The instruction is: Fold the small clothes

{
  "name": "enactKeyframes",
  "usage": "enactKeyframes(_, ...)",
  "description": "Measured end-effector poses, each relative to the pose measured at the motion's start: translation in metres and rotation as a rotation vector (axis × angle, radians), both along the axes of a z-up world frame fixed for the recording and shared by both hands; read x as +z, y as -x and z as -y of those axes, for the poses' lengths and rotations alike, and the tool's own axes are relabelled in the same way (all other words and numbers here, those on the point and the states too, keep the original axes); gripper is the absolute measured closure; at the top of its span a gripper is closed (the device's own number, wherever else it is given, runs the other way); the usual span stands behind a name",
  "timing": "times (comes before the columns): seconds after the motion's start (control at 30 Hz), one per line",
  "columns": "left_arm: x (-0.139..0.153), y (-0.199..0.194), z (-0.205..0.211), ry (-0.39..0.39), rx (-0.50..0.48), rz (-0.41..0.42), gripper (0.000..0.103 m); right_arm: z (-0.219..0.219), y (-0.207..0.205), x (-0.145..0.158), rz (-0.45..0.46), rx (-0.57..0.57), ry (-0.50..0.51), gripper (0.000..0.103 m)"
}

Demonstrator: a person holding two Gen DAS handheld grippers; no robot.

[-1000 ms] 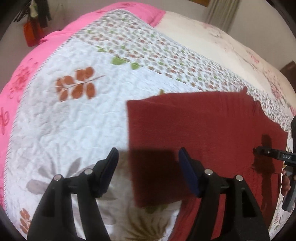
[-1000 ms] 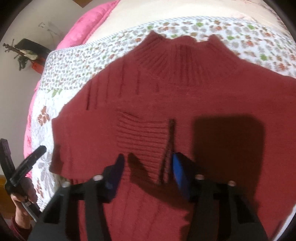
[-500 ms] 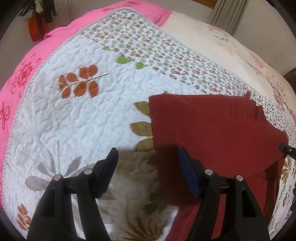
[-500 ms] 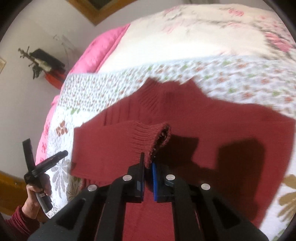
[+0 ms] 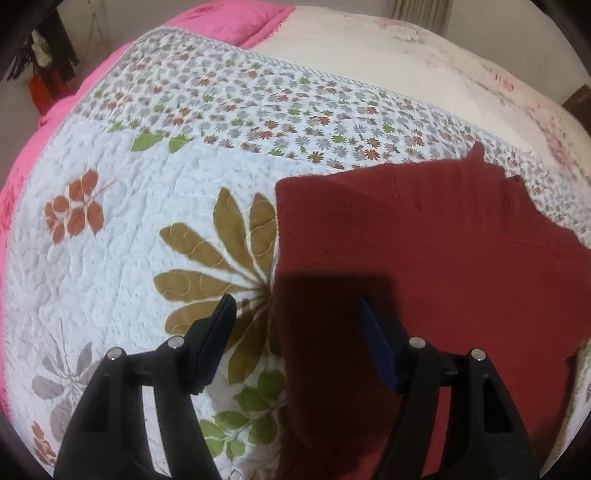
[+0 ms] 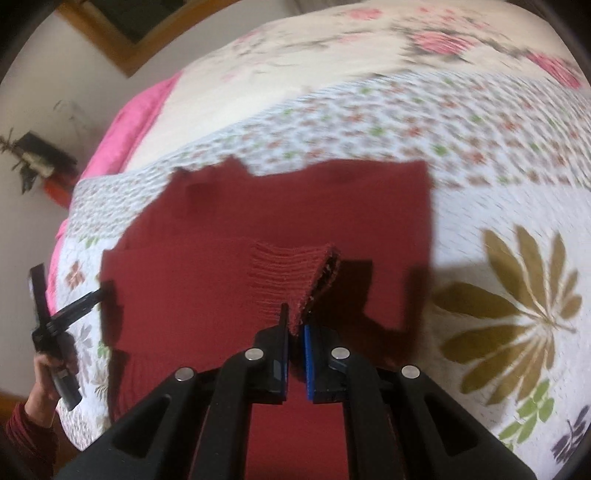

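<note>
A dark red knit sweater (image 6: 258,221) lies flat on the floral quilt (image 6: 498,177), collar toward the far side. My right gripper (image 6: 294,325) is shut on the ribbed sleeve cuff (image 6: 295,273) and holds it lifted over the sweater's body. In the left wrist view the sweater (image 5: 461,258) fills the right half, with a straight edge on its left. My left gripper (image 5: 297,325) is open and hovers over that edge with nothing between its fingers. It also shows in the right wrist view as the left gripper (image 6: 68,288), in a person's hand (image 6: 42,376) beside the sweater's left side.
The quilt (image 5: 147,177) spreads wide to the left of the sweater. Beyond it lie a pink blanket (image 5: 236,22) and a cream floral bedcover (image 5: 406,55). A wall with a wooden frame (image 6: 122,40) stands behind the bed.
My right gripper went from open over the sleeve to shut on the cuff, then lifted and carried it rightward across the sweater. The left gripper stayed open and shifted beside the sweater's edge.
</note>
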State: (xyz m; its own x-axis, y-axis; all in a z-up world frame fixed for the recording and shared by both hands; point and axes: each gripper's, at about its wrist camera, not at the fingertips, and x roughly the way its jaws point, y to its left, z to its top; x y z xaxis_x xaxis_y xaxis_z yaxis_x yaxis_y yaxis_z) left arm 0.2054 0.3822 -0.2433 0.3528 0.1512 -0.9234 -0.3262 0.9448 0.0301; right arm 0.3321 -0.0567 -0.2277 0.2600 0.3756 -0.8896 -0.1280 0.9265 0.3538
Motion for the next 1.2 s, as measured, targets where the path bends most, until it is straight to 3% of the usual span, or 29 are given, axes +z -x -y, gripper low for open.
enactKeyframes(0.17,-0.012,-0.01,0.011,-0.066,-0.034,-0.034,0.035,0.014,0.0,-0.027,-0.058,-0.015,0.052,0.094)
enactKeyframes(0.23,-0.022,-0.014,0.013,-0.077,-0.034,-0.055,0.035,0.013,0.003,-0.033,-0.08,-0.013,0.096,0.08)
enactKeyframes(0.37,-0.011,-0.014,0.014,-0.077,-0.027,-0.054,0.036,0.019,0.008,-0.016,-0.028,-0.011,0.128,0.079)
enactKeyframes(0.4,0.001,-0.01,0.016,-0.067,-0.024,-0.01,0.036,0.019,0.007,-0.009,-0.004,-0.007,0.134,0.079)
enactKeyframes(0.47,0.015,-0.006,0.022,-0.062,-0.036,0.04,0.032,0.016,0.007,0.007,0.043,0.013,0.108,0.079)
enactKeyframes(0.57,0.015,-0.004,0.037,-0.038,-0.07,0.034,0.032,0.006,0.006,0.013,0.064,0.055,0.078,0.079)
enactKeyframes(0.8,-0.027,0.0,0.051,-0.046,-0.096,-0.059,0.031,-0.009,0.006,-0.031,-0.045,0.063,0.133,0.079)
enactKeyframes(0.9,-0.031,0.001,0.049,-0.036,-0.087,-0.054,0.03,-0.008,0.015,-0.043,-0.032,0.06,0.128,0.079)
enactKeyframes(1.0,-0.024,0.003,0.047,-0.009,-0.074,-0.062,0.032,-0.008,0.018,-0.037,-0.029,0.056,0.131,0.078)
enactKeyframes(1.07,-0.013,0.011,0.047,-0.008,-0.073,-0.064,0.035,-0.002,0.024,-0.021,-0.022,0.038,0.094,0.07)
enactKeyframes(1.2,0.016,0.052,0.05,-0.003,-0.094,-0.037,0.03,0.011,0.057,0.015,0.03,0.045,0.091,0.063)
